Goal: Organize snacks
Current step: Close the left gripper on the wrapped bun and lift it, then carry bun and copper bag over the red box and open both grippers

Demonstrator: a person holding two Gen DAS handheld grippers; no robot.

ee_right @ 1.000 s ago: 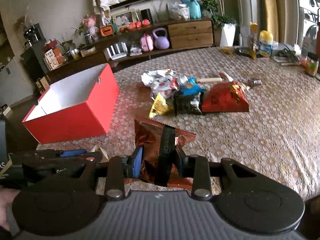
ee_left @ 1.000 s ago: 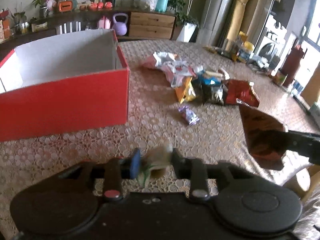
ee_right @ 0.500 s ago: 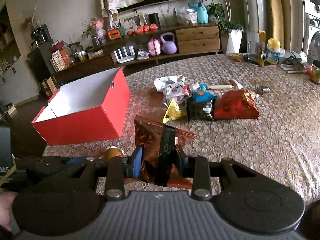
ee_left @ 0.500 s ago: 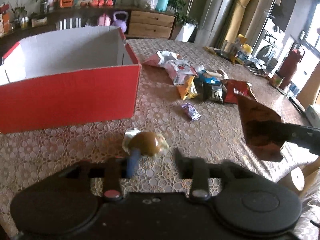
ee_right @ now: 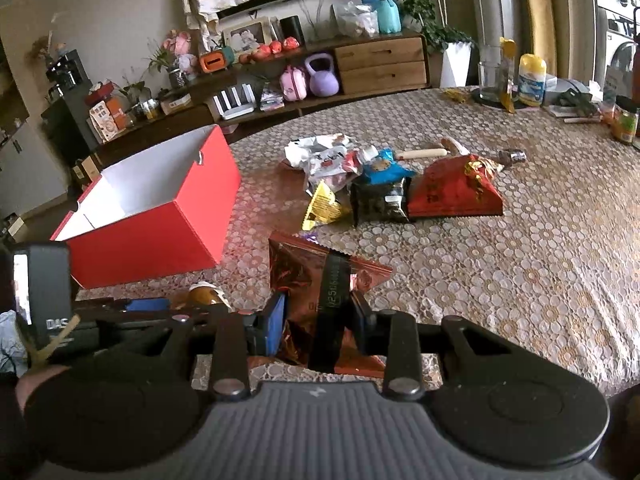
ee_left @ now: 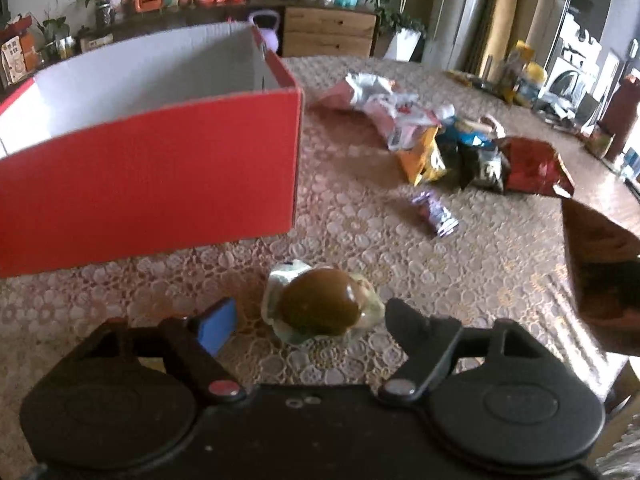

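A red box [ee_left: 152, 168] with a white inside stands open on the table; it also shows in the right wrist view [ee_right: 160, 216]. My left gripper [ee_left: 310, 320] is open, and a small brown snack in clear wrap [ee_left: 320, 304] lies on the cloth between its fingers. My right gripper [ee_right: 318, 320] is shut on a reddish-brown foil snack bag [ee_right: 316, 276], held above the table; the bag shows at the right edge of the left wrist view [ee_left: 600, 276]. A pile of snack packets [ee_right: 380, 188] lies mid-table.
A small purple packet [ee_left: 434, 212] lies between the box and the pile. A large red bag [ee_right: 456, 192] sits at the pile's right. Jars and bottles [ee_right: 532, 80] stand at the table's far right. A sideboard [ee_right: 360, 64] lies behind.
My left gripper opened and let go of the brown wrapped snack, which now rests on the cloth. Both grippers moved closer to the red box. The right gripper still holds its bag.
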